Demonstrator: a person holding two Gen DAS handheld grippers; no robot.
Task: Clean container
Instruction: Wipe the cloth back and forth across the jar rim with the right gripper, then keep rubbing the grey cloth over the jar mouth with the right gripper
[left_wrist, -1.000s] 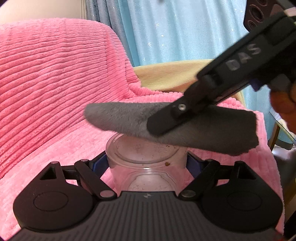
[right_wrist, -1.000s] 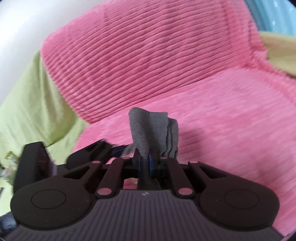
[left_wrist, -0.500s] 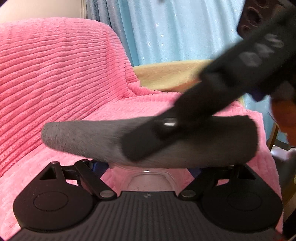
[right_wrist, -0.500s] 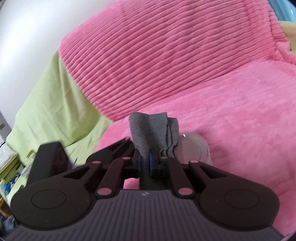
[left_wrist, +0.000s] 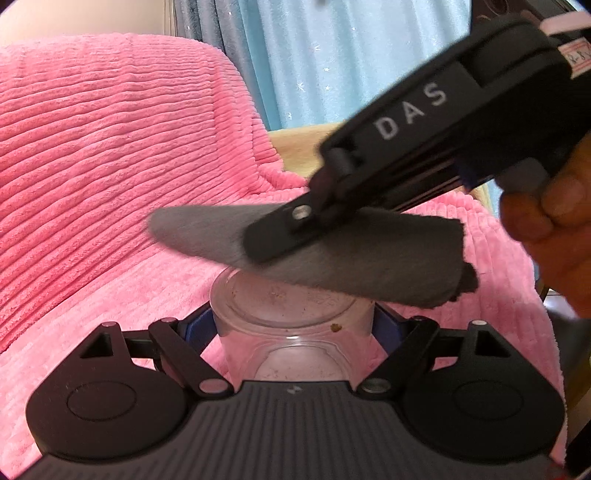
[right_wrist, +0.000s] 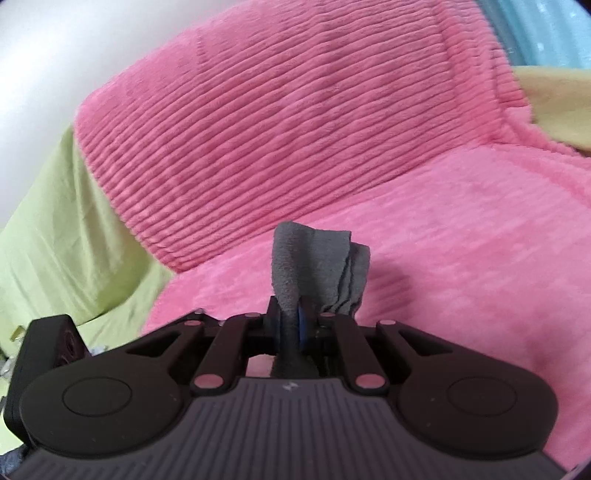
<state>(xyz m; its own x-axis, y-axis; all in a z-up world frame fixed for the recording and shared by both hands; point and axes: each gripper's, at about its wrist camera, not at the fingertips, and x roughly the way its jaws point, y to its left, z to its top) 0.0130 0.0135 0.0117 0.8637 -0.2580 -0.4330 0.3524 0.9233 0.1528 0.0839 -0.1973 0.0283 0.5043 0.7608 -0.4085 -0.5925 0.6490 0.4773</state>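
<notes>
My left gripper (left_wrist: 293, 325) is shut on a clear plastic container (left_wrist: 288, 321), its bottom facing forward with brown crumbs and specks on it. My right gripper (right_wrist: 295, 321) is shut on a folded grey cloth (right_wrist: 317, 269). In the left wrist view the right gripper (left_wrist: 291, 236) comes in from the upper right and holds the grey cloth (left_wrist: 369, 254) flat just above the container's far edge. I cannot tell whether the cloth touches it. The container is hidden in the right wrist view.
A pink ribbed blanket (left_wrist: 92, 166) covers the sofa seat and back. A green cover (right_wrist: 55, 240) lies at the left in the right wrist view. Blue curtains (left_wrist: 314, 55) and a yellow cushion (left_wrist: 303, 144) are behind. A hand (left_wrist: 546, 229) holds the right gripper.
The cloth swept left over the container, hiding it half a second ago, then drew back right and up. The container's bottom shows again. The left gripper kept still.
</notes>
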